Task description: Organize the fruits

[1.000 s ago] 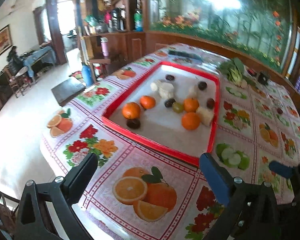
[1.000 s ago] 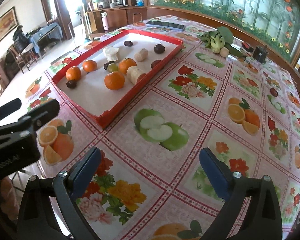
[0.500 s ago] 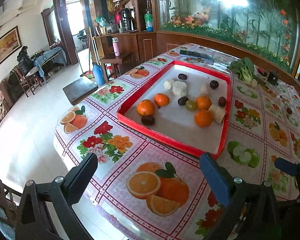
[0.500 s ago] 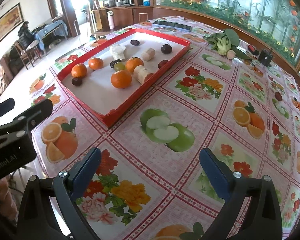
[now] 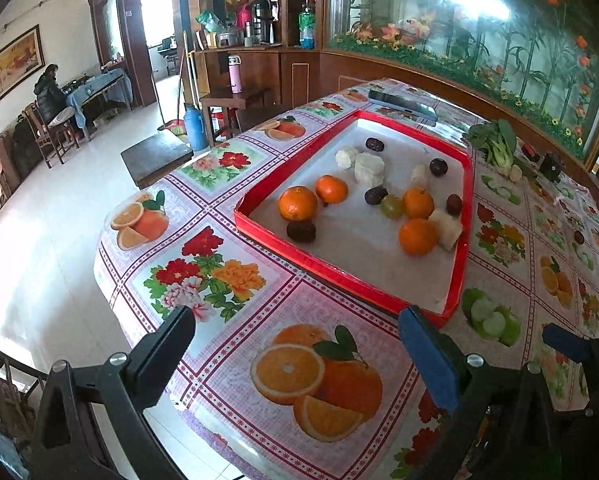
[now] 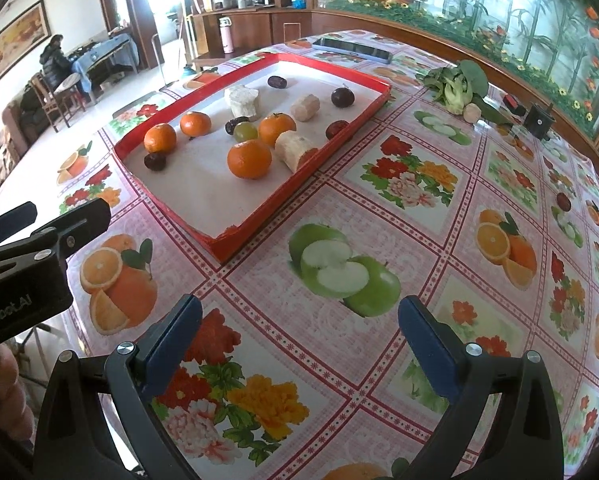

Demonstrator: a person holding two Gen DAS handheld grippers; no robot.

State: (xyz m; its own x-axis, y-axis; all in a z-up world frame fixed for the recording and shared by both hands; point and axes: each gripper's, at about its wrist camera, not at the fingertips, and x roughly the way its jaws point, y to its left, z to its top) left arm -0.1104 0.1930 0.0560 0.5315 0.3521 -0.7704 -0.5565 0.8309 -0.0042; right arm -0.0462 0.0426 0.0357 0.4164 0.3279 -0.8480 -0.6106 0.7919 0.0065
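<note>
Currently both grippers are hovering over the worktop (image 6: 399, 216), empty: left gripper (image 5: 295, 356) spread wide, right gripper (image 6: 299, 340) spread wide too. Fruits are sitting in the red tray (image 6: 259, 216), well ahead of both: four oranges (image 6: 249, 159), one green grape (image 6: 245, 131), dark plums (image 6: 342, 97), pale chunks (image 6: 242, 101).

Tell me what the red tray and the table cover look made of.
Red tray: likely cardboard, matte red outside, white inside; its near corner looks frayed. Table cover: probably vinyl or oilcloth, glossy; it shows window glare and a printed fruit-and-flower pattern.
</note>
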